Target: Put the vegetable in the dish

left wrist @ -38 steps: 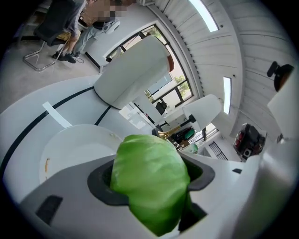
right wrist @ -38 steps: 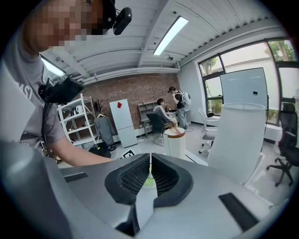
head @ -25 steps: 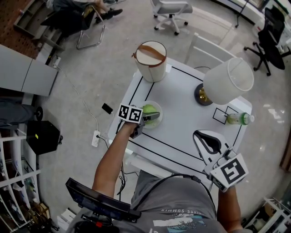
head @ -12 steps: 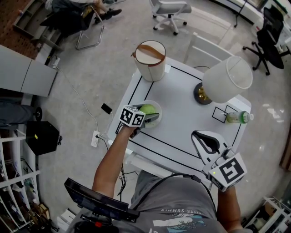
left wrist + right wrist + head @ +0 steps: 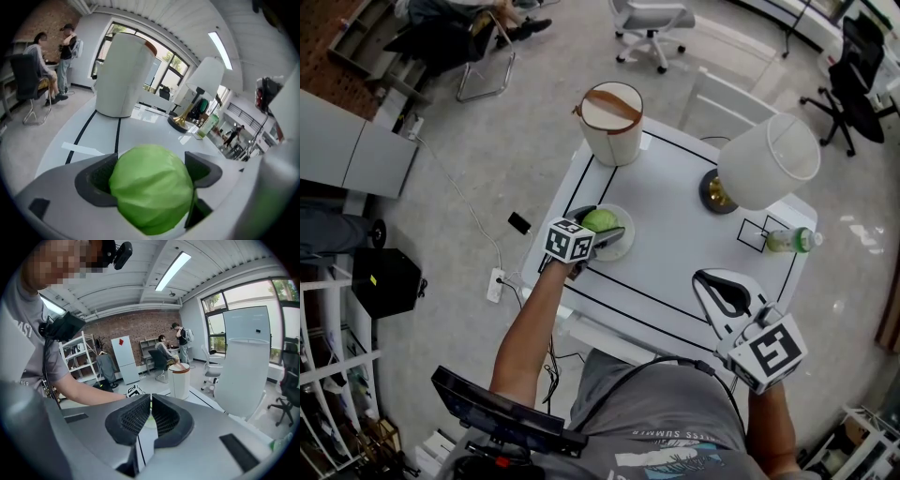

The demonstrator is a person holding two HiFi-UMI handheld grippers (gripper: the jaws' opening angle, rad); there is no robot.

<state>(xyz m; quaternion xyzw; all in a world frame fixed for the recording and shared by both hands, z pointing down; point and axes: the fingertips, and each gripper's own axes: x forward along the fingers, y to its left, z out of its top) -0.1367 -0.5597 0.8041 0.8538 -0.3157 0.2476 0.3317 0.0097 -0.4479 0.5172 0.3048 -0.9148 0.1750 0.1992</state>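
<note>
Left gripper [image 5: 151, 172]: jaws wide, and they have just been opening. The green vegetable [image 5: 152, 192], a round leafy head, sits between them. The dark pads [image 5: 96, 180] stand out on either side of it and do not appear to be pressing it. I read this as released, not gripped.

From the head view, the vegetable lies in the dish [image 5: 622, 249], a pale round plate near the left front corner of the white table [image 5: 675, 246]. The left gripper reaches over the dish's near rim, with its marker cube [image 5: 568, 240] just outside the plate.

Right gripper [image 5: 150, 409]: jaws drawn together to a thin slit, with nothing between them. I hold it over the table's right front corner, well apart from the dish, pointing toward the middle of the table.

Further out on the table:
- A white cylindrical bin [image 5: 612, 114] with a brown strap across its top stands at the far left corner, beyond the dish.
- A lamp [image 5: 769, 161] with a white shade and brass base stands at the far right.
- A clear bottle [image 5: 792, 243] with a green label lies on its side near the right edge, beside a small black square outline.

Black lines border the tabletop.
</note>
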